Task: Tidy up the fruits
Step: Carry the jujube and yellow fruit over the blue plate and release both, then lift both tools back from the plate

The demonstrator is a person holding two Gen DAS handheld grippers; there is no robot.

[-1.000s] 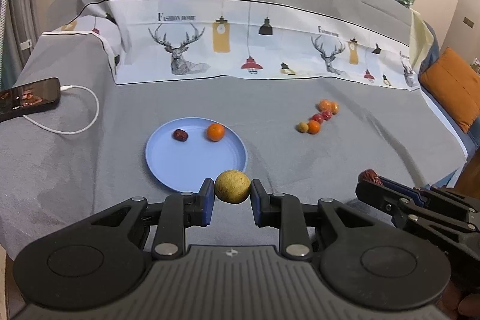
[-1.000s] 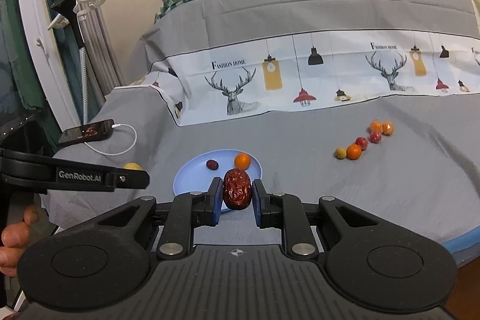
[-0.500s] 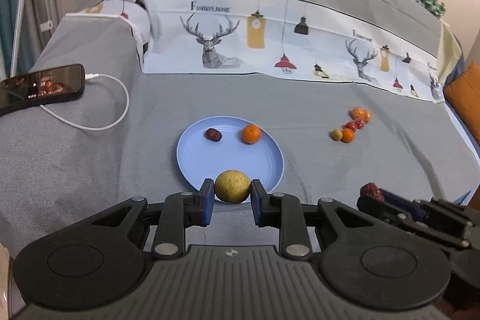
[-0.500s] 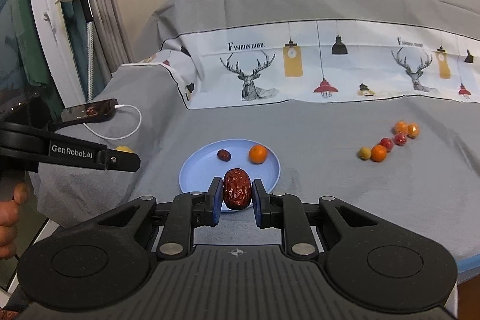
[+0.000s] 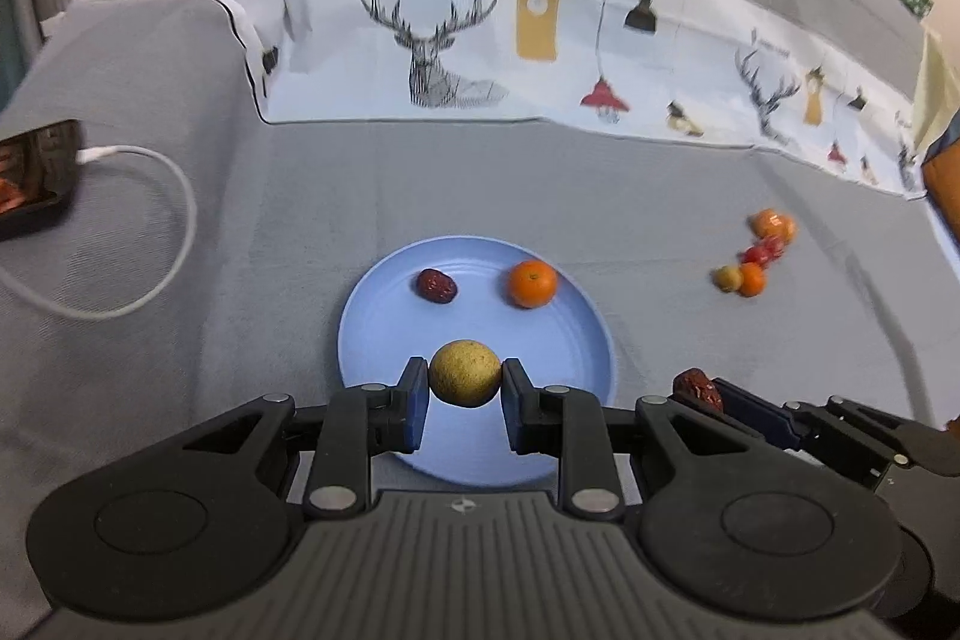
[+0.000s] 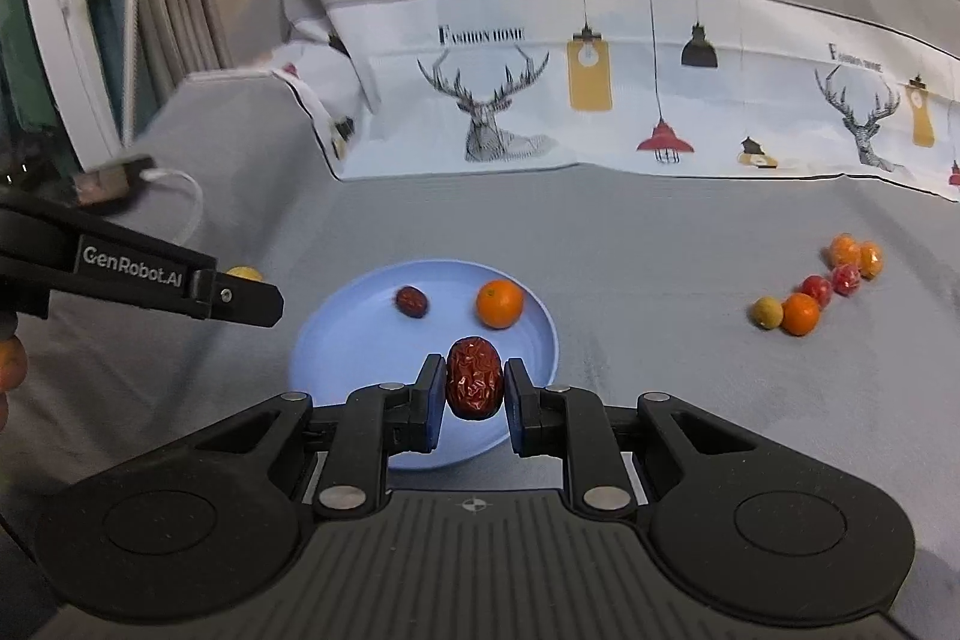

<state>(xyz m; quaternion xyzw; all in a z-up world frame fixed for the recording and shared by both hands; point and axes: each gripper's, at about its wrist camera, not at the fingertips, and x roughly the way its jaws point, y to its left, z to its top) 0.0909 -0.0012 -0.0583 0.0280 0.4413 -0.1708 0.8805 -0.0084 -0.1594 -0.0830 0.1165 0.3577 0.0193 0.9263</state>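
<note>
The blue plate [image 5: 558, 436] on the grey cloth [image 5: 300, 196] holds 2 fruits: a red date [image 5: 437, 285] and an orange [image 5: 531, 284]. The left gripper [image 5: 465, 394] is clamped on a yellow-green round fruit [image 5: 465, 373] over the plate's near rim. The right gripper [image 6: 472, 394] pinches a wrinkled date [image 6: 474, 385] there too. About 6 small fruits [image 6: 816, 289], somewhat blurred, cluster well to the right.

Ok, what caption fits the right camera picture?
Right gripper holds a red date above the blue plate.
</note>
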